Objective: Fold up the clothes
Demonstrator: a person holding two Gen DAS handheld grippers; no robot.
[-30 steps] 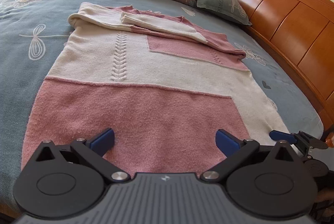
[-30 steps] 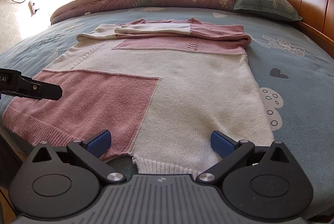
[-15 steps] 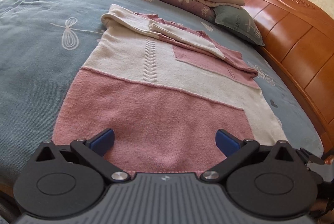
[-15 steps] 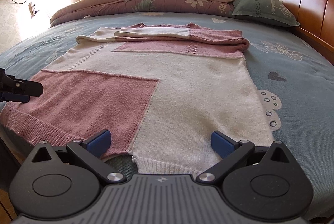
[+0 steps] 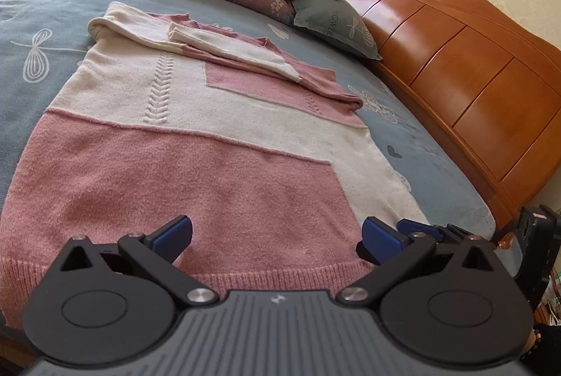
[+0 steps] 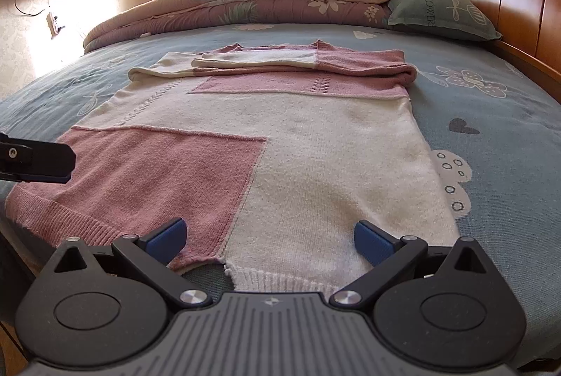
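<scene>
The left gripper (image 5: 277,237) is held low and level, its two blue-tipped fingers (image 5: 173,234) spread wide apart with nothing between them. The right gripper (image 6: 270,237) is posed the same way, fingers (image 6: 371,241) spread wide and empty. The two sit side by side, each showing at the edge of the other's view.

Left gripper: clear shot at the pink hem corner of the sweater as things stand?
Probably yes. The left gripper is open and sits right at the pink hem of the sweater, with nothing lying on that edge. The right gripper, also open, is off at the white hem, apart from it.
</scene>
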